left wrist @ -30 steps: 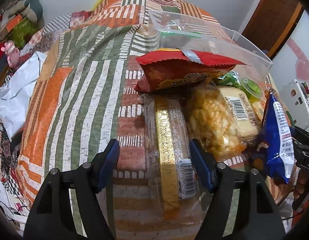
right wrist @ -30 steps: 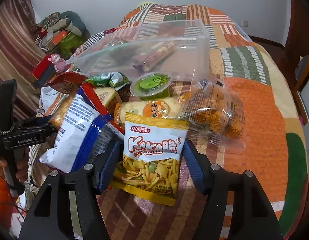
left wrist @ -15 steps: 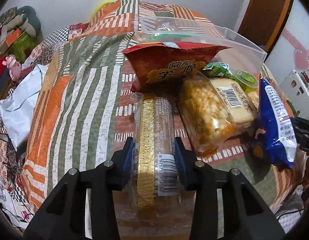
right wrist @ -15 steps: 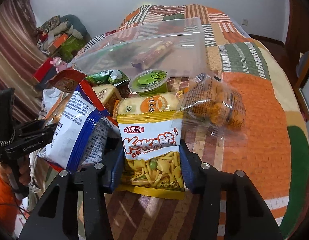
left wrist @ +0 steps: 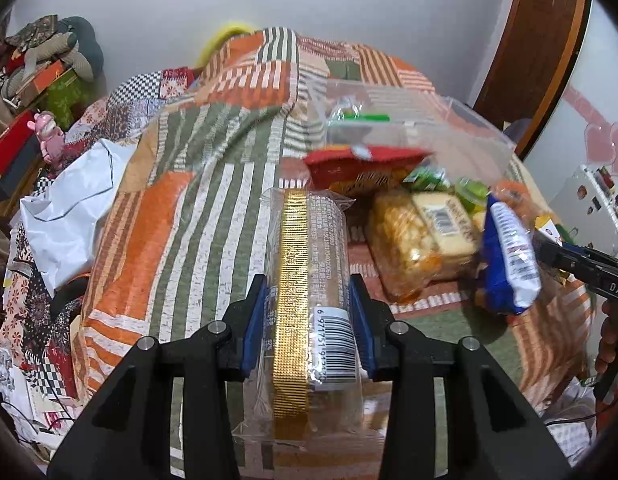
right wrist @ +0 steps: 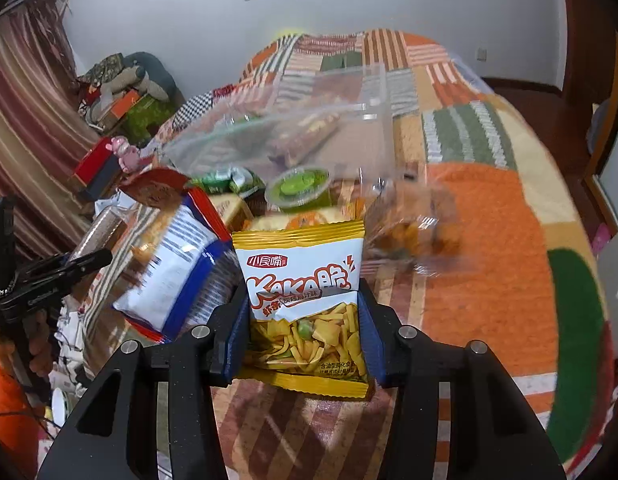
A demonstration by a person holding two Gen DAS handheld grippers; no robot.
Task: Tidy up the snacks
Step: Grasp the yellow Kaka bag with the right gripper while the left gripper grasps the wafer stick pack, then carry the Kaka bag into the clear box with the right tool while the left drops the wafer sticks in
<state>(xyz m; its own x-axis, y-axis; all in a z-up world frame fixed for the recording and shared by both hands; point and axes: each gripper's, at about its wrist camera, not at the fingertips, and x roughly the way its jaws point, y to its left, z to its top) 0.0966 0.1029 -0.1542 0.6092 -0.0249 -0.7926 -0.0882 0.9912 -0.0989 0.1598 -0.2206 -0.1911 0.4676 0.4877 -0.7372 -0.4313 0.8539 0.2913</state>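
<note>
My left gripper (left wrist: 309,320) is shut on a long clear cracker pack with a gold strip (left wrist: 309,288) and holds it above the quilt. My right gripper (right wrist: 305,320) is shut on a yellow-and-white Kaka snack bag (right wrist: 303,292), lifted off the bed. A clear plastic bin (right wrist: 309,132) lies behind the snack pile with a few packs inside; it also shows in the left wrist view (left wrist: 429,128). On the bed lie a red chip bag (left wrist: 361,164), a blue-and-white bag (right wrist: 177,272), a green jelly cup (right wrist: 299,184) and an orange puff bag (right wrist: 409,224).
The patchwork quilt (right wrist: 489,260) covers the bed. White plastic bags (left wrist: 65,216) lie at the bed's left edge. Boxes and stuffed toys (left wrist: 41,64) pile up by the wall. A wooden door (left wrist: 545,40) stands at the right.
Both grippers closed on their packs, the left on the gold-strip crackers and the right on the Kaka bag, and lifted them off the quilt.
</note>
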